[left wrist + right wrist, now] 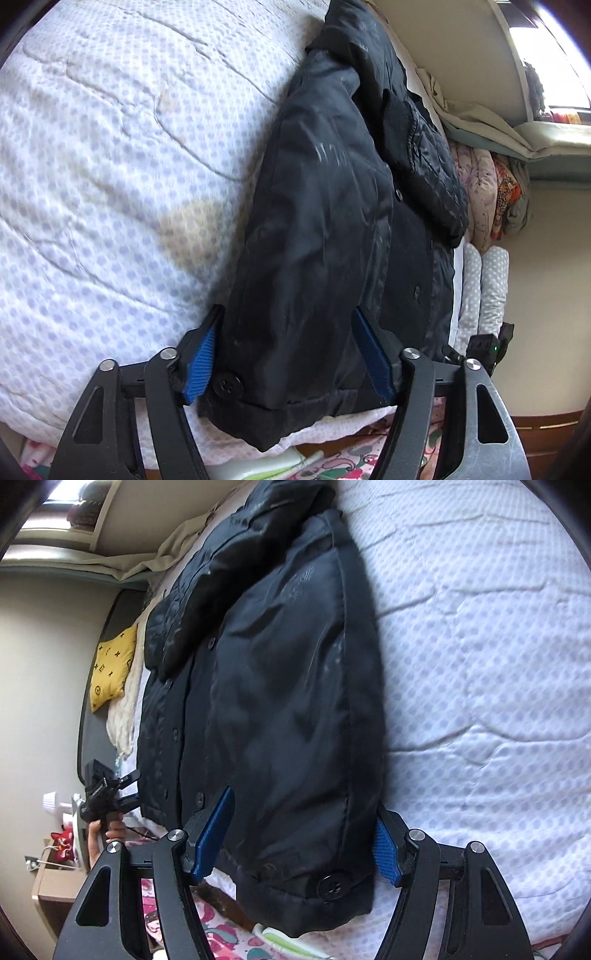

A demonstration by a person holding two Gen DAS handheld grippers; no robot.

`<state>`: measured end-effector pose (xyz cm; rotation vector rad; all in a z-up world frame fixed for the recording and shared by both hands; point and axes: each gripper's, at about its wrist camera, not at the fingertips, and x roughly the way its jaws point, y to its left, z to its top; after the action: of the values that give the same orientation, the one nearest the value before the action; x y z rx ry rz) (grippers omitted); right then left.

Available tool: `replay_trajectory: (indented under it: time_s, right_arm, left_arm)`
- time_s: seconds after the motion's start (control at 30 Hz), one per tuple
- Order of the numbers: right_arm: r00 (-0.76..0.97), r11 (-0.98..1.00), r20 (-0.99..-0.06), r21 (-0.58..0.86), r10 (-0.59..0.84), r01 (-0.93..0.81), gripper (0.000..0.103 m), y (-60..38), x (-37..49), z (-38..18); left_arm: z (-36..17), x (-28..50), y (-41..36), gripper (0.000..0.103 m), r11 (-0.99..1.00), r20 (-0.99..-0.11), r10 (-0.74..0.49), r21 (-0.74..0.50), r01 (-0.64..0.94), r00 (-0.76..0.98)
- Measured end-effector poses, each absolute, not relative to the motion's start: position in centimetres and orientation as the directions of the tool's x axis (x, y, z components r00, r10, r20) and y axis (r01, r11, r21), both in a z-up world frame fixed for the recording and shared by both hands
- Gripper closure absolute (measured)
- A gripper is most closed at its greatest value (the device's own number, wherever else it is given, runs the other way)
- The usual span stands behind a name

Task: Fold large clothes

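Note:
A black padded jacket [332,221] lies lengthwise on a white dotted quilt [110,166], buttoned, with a sleeve folded across its front. My left gripper [288,350] straddles one hem corner by a large black button [226,386]. Its blue pads [201,362] stand either side of the cloth with their faces showing, not pressed in. My right gripper [306,834] straddles the other hem corner of the jacket [277,701], beside its button [332,886], also open around the fabric. A hand [110,830] holding the left tool shows at the left of the right wrist view.
The quilt [480,664] spreads wide beside the jacket. A yellow patterned cushion [110,664] and a pile of folded bedding [491,192] sit at the bed's ends. A floral sheet [221,934] hangs at the near bed edge, below the hem.

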<state>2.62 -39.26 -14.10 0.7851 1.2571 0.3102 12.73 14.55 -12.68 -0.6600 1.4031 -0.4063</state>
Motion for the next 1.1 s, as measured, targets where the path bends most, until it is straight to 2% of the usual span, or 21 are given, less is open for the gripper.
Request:
replay_trajectory:
  time_s: [0.1, 0.17, 0.23, 0.33, 0.37, 0.4, 0.5, 0.77, 1.1]
  right_arm:
    - [0.298, 0.69, -0.714, 0.696, 0.633, 0.2, 0.041, -39.1, 2.6, -14.4]
    - [0.285, 0.689, -0.713, 0.698, 0.641, 0.195, 0.046, -38.8, 2.6, -14.6]
    - [0.272, 0.676, -0.699, 0.712, 0.661, 0.189, 0.053, -38.4, 2.6, -14.9]
    - [0.256, 0.65, -0.676, 0.736, 0.691, 0.189, 0.059, -37.8, 3.0, -15.2]
    - [0.255, 0.649, -0.674, 0.738, 0.693, 0.186, 0.067, -37.8, 3.1, -15.2]
    - [0.258, 0.643, -0.667, 0.744, 0.699, 0.181, 0.08, -37.7, 3.1, -15.1]
    - [0.283, 0.64, -0.652, 0.754, 0.703, 0.149, 0.089, -37.5, 3.1, -14.4]
    - [0.353, 0.601, -0.586, 0.795, 0.73, 0.077, 0.092, -37.6, 2.4, -12.7]
    - [0.356, 0.538, -0.517, 0.842, 0.779, 0.045, 0.092, -36.7, -0.5, -12.0]
  left_arm:
    - [-12.6, 12.3, 13.9, 0.04, 0.775, -0.779, -0.614, -0.626, -0.089, 0.128]
    - [-12.7, 12.0, 13.5, 0.048, 0.776, -0.779, -0.617, -0.626, -0.076, 0.114]
    - [-13.3, 11.8, 13.1, 0.064, 0.75, -0.754, -0.653, -0.657, -0.08, 0.076]
    - [-13.8, 11.5, 12.5, 0.071, 0.749, -0.752, -0.658, -0.659, -0.074, 0.041]
    - [-13.5, 11.4, 12.5, 0.073, 0.752, -0.755, -0.655, -0.656, -0.066, 0.046]
    - [-13.2, 11.4, 12.5, 0.075, 0.751, -0.753, -0.656, -0.658, -0.058, 0.056]
    - [-12.3, 11.1, 12.7, 0.078, 0.735, -0.736, -0.671, -0.676, -0.047, 0.094]
    - [-9.9, 9.3, 14.3, 0.081, 0.695, -0.686, -0.7, -0.718, -0.033, 0.201]
    - [-6.0, 6.5, 16.5, 0.081, 0.673, -0.651, -0.711, -0.74, -0.013, 0.263]
